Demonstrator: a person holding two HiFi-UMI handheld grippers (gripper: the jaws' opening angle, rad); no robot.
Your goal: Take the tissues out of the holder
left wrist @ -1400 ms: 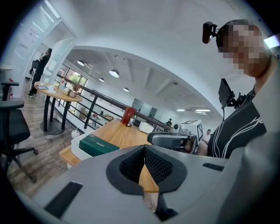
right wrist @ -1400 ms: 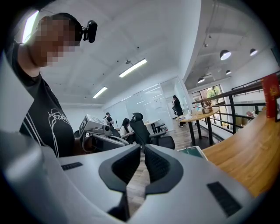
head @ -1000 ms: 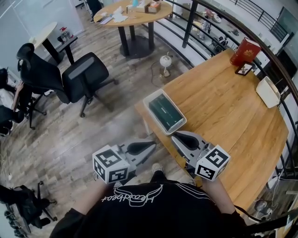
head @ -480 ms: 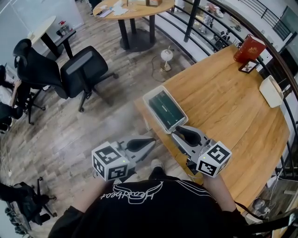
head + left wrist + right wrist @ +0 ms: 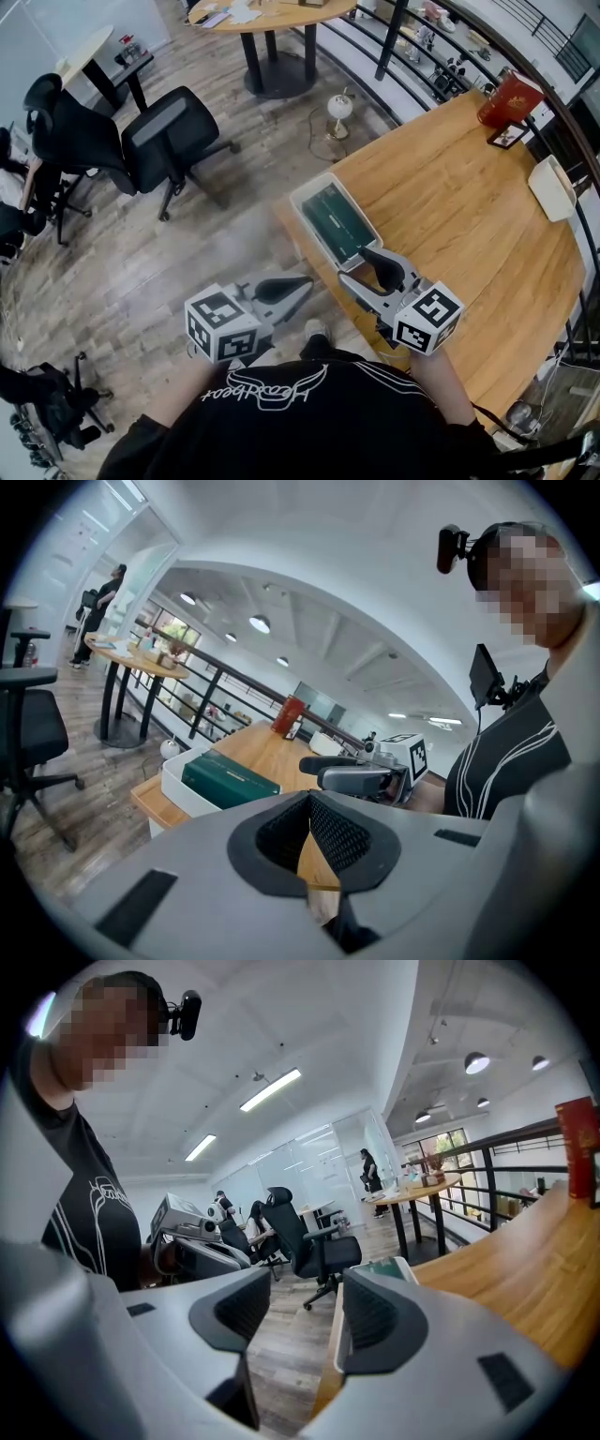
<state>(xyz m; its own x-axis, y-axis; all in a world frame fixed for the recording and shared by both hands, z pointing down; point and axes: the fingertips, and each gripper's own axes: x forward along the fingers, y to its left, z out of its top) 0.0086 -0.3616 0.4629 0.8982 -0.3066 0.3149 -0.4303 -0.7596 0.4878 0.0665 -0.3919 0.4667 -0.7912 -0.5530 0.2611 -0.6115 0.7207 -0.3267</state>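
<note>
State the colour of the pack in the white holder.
Dark green pack; head view shows it best.

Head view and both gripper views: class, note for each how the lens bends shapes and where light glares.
Head view: evenly lit and sharp, but the wide lens bows the wooden table edge and railing. Left gripper view: fisheye circle with dark corners, ceiling lights glaring white. Right gripper view: same dark corners, bright strip light overhead.

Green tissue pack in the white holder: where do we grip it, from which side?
Likely best: pinch the green tissue pack across its narrow width, on the part standing above the rim of the white holder, coming from above. It lies flat, top bare, holder walls flanking its sides.
</note>
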